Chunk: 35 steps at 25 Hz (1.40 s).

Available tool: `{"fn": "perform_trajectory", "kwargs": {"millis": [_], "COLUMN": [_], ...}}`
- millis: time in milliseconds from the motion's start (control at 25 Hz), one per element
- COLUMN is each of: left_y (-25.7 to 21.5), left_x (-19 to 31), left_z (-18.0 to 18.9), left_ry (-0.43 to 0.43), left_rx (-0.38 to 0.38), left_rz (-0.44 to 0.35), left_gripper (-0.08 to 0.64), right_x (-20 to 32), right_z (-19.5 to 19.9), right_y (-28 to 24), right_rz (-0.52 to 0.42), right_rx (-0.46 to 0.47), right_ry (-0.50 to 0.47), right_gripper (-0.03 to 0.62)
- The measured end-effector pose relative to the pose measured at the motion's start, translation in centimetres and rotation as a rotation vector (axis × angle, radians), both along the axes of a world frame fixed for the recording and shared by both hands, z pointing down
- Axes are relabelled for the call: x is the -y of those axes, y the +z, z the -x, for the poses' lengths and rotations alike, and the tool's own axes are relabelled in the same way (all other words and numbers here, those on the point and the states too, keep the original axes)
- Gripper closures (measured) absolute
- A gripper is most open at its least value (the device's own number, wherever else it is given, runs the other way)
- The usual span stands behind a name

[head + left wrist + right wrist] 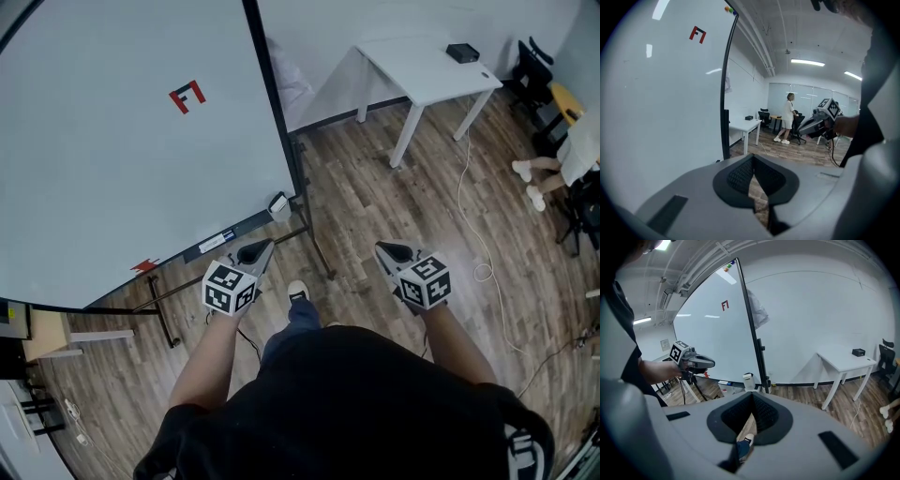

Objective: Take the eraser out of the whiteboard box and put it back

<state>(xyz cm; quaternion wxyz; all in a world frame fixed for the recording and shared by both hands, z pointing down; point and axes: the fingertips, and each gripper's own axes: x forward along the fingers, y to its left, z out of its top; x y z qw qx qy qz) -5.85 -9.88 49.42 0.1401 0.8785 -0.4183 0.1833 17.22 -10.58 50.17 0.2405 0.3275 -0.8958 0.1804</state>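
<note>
Hovering empty: left gripper (255, 251) and right gripper (391, 251), both jaws pressed together. Box (278, 204) sits at 1 o'clock from left gripper, on whiteboard (112, 141) tray (220, 237).

light: bright, even | source: ceiling strip lights (807, 62) | shadows: soft | edges: fisheye-bent, dark corners

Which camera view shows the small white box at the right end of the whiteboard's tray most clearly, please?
The right gripper view: the white box stands side-on beside the whiteboard's black post, unobstructed. The head view shows it small, from above, at the tray end. The left gripper view does not show it.
</note>
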Motion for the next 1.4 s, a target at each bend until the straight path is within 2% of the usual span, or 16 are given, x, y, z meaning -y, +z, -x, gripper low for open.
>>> {"fn": "perform_trajectory", "kwargs": {"millis": [200,400,800,1040,1400], "left_y": [0.9,0.8,3.0,5.8,9.7], "left_x": [1.8,3.6,7.8,10.0,12.1], "left_z": [0.6,0.8,2.0,2.7,2.8], "left_ry": [-0.006,-0.004,-0.002,0.000,0.014], "left_rx": [0.011,-0.028,-0.048,-0.005,0.040], "left_rz": [0.009,-0.025,-0.013,0.027,0.109], "left_gripper": [0.548,0.548,0.545,0.451,0.402], "right_x": [1.1,2.5,5.1,5.9,6.5], "right_z": [1.2,2.0,4.4,5.6,6.7], "right_y": [0.9,1.9,3.3,4.7,6.3], "right_rz": [0.019,0.042,0.076,0.105,0.145], "right_rx": [-0.003,-0.007,-0.013,-0.022,-0.020], "right_ry": [-0.007,-0.010,-0.014,-0.008,0.019], "right_gripper": [0.597,0.597,0.597,0.597,0.597]}}
